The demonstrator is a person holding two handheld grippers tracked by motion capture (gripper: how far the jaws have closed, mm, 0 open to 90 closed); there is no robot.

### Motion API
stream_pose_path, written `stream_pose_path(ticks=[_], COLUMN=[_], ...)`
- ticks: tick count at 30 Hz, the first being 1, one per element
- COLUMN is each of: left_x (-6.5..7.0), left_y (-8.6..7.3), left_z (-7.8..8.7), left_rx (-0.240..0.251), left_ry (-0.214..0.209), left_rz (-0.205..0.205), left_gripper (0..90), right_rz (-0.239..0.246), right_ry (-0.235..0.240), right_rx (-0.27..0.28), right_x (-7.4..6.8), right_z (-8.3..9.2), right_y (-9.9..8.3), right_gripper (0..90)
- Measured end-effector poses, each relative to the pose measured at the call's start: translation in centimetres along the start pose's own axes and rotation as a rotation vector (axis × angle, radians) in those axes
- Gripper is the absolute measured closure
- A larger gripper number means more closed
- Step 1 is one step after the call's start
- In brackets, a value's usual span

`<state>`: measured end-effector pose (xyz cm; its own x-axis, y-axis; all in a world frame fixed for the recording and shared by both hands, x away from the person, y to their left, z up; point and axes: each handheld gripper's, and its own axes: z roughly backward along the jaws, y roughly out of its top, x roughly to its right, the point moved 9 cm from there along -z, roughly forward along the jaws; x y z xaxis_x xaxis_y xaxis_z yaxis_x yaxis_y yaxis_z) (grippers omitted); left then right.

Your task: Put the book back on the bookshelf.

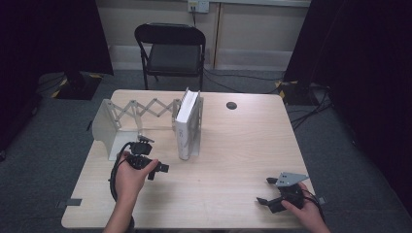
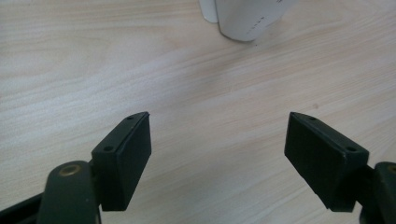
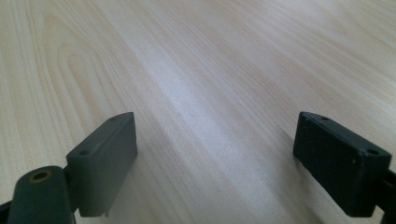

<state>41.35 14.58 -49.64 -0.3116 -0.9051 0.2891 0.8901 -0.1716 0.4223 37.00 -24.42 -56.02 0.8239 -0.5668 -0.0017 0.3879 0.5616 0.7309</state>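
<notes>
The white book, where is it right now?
In the high view the white book stands upright mid-table, against the folding rack's right end plate, just beyond the left gripper.

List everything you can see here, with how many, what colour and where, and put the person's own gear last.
book: one, white, upright in the rack's right end, mid table
extending rack: one, pale grey, scissor links, table's left half
table: one, light wood, centre
cable hole: one, dark, far side of the table
folding chair: one, black, behind the table
left gripper: one, black, jaws open, near the book
right gripper: one, black, jaws open, near right corner
</notes>
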Motion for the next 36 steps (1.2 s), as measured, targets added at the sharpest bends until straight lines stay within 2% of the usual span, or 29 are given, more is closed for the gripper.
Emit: stream_pose_path(ticks=[14, 36], left_x=[-1.2, -2.2], left_y=[-1.3, -3.0], left_z=[-0.7, -1.8], left_rx=[-0.016, -0.022], left_ry=[0.0, 0.008], left_rz=[0.008, 0.019], left_gripper=[22.7, 22.0], right_rz=[-0.001, 0.0], right_ry=[0.0, 0.0], right_rx=[0.0, 0.0], right_x=[0.0, 0.0], right_z=[0.0, 0.0], right_y=[0.0, 0.0], right_gripper=[13.1, 13.1])
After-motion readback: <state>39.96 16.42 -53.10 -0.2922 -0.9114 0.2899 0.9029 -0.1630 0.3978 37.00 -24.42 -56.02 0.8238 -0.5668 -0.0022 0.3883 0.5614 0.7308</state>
